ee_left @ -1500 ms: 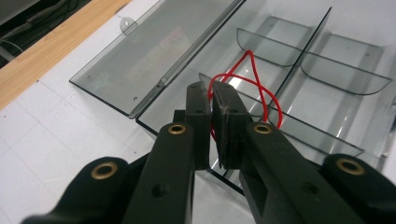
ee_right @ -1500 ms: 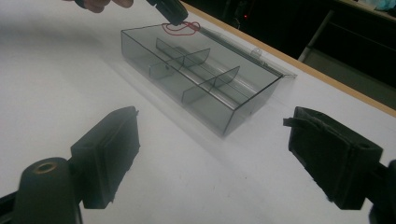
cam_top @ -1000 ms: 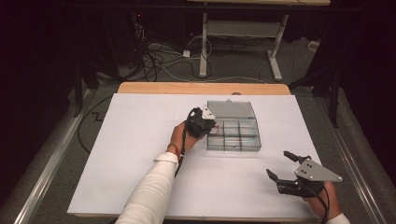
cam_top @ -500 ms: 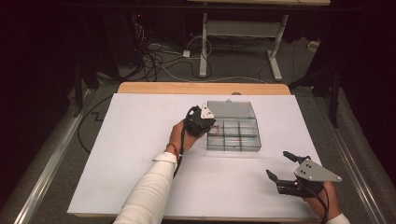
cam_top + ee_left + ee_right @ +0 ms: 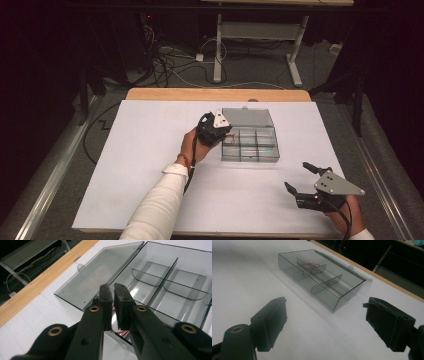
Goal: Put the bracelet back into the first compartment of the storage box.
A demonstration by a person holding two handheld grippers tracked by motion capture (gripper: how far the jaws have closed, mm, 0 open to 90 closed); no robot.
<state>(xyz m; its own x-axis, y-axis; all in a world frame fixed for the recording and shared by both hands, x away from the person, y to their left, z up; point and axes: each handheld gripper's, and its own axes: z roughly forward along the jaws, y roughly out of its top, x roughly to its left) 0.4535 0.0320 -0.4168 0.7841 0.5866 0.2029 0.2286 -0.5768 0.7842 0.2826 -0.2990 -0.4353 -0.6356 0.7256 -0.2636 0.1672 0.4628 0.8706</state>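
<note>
A clear smoky box (image 5: 250,159) with several compartments lies on the white table, its lid (image 5: 247,117) folded flat behind it. My left gripper (image 5: 226,137) hovers over the box's left end. In the left gripper view its jaws (image 5: 113,288) have just been opening and stand a narrow slit apart, with nothing pressed between the pads. A thin red wire (image 5: 122,333) lies under them in a compartment, and the right gripper view shows the red wire (image 5: 312,265) too. My right gripper (image 5: 296,176) rests near the front right, open wide and empty (image 5: 325,305).
A strip of wooden tabletop (image 5: 215,94) runs along the far edge. Beyond it are cables on the floor (image 5: 170,65) and a white desk frame (image 5: 255,45). A metal rail (image 5: 45,185) runs along the left side.
None that the high view shows: both hands and the box sit where they were.
</note>
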